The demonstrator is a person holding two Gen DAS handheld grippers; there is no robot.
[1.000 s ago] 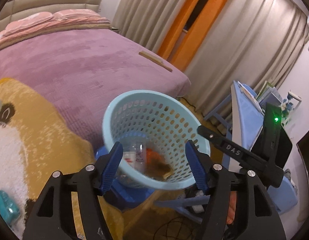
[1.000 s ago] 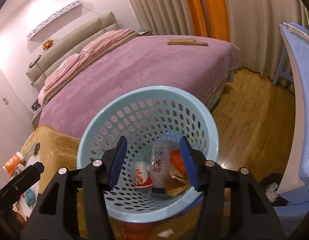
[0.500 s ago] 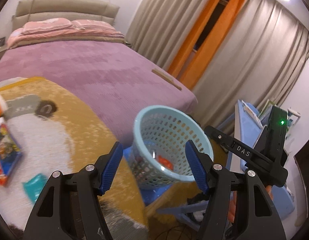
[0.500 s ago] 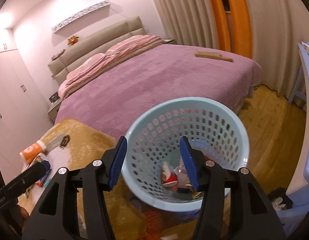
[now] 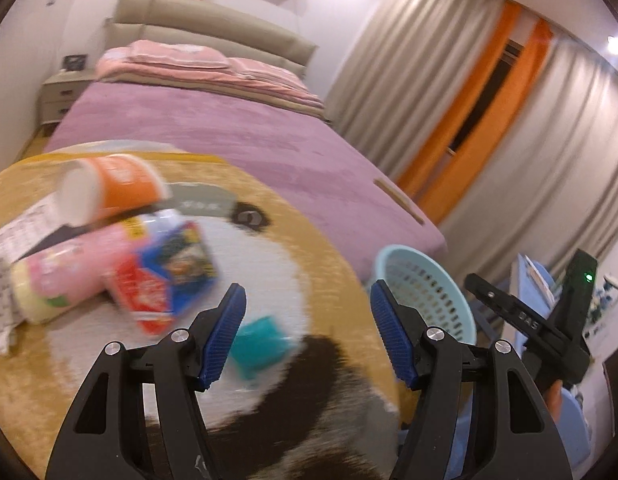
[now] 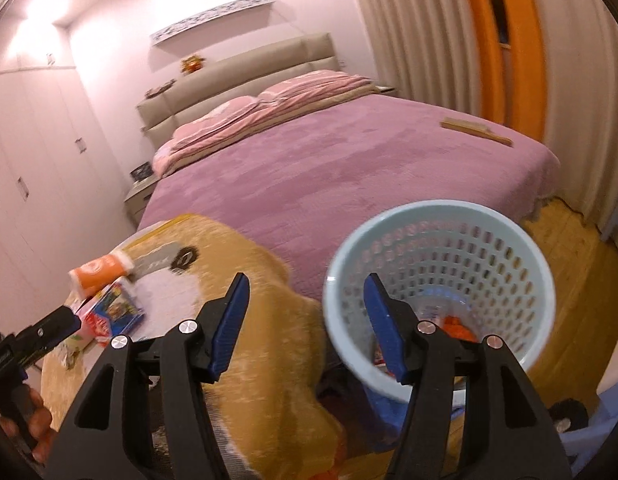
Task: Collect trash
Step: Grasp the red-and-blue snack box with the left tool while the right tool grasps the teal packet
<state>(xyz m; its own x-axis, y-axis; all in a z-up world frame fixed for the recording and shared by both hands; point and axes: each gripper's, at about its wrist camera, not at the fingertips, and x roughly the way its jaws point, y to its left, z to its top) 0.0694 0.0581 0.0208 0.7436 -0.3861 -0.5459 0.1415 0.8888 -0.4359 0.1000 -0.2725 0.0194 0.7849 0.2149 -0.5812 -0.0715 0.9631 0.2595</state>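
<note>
A pale blue perforated basket (image 6: 441,280) holds several pieces of trash and stands off the blanket's right edge; it also shows in the left wrist view (image 5: 425,288). Loose trash lies on a yellow and white dog-print blanket (image 5: 301,236): an orange cup (image 5: 109,190) on its side, a pink packet (image 5: 65,272), a red and blue wrapper (image 5: 169,272) and a small teal packet (image 5: 261,340). My left gripper (image 5: 307,332) is open and empty, just above the teal packet. My right gripper (image 6: 305,324) is open and empty, left of the basket.
A bed with a purple cover (image 6: 329,168) lies behind the blanket, with a wooden brush (image 6: 475,130) near its far corner. Grey and orange curtains (image 5: 469,120) hang at the right. A blue stool (image 5: 549,280) and wood floor (image 6: 569,248) are beyond the basket.
Both grippers have swung left, away from the basket and toward the trash on the blanket. The basket has slid to the right in both views. Both grippers stay open.
</note>
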